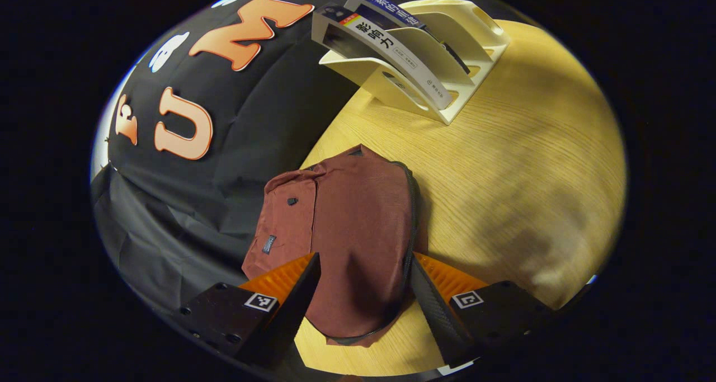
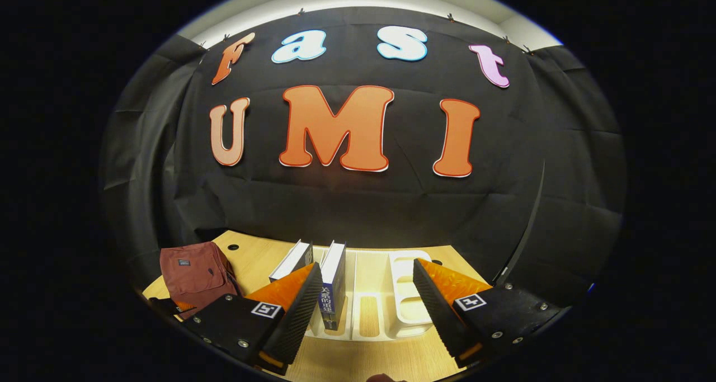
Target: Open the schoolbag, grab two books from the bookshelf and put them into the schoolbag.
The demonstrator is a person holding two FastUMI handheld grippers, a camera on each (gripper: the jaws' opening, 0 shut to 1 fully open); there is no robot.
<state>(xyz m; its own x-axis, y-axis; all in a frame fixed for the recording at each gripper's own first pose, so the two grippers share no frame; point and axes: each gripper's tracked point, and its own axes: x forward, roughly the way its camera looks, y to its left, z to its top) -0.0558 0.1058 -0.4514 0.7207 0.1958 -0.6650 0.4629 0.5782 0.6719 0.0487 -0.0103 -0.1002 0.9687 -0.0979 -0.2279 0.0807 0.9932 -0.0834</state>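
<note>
Wooden table [image 1: 520,164] against black cloth | my left gripper [image 1: 363,284] hangs spread wide over the maroon schoolbag [image 1: 347,231], a finger at each side, bag zipped | my right gripper [image 2: 363,292] is open facing the cream bookshelf [image 2: 405,298], two books [image 2: 333,284] upright between its fingers' line.

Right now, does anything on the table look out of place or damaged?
Nothing stands out. The schoolbag lies zipped on the table, and two books stand leaning in the bookshelf. No spill or damage shows.
</note>
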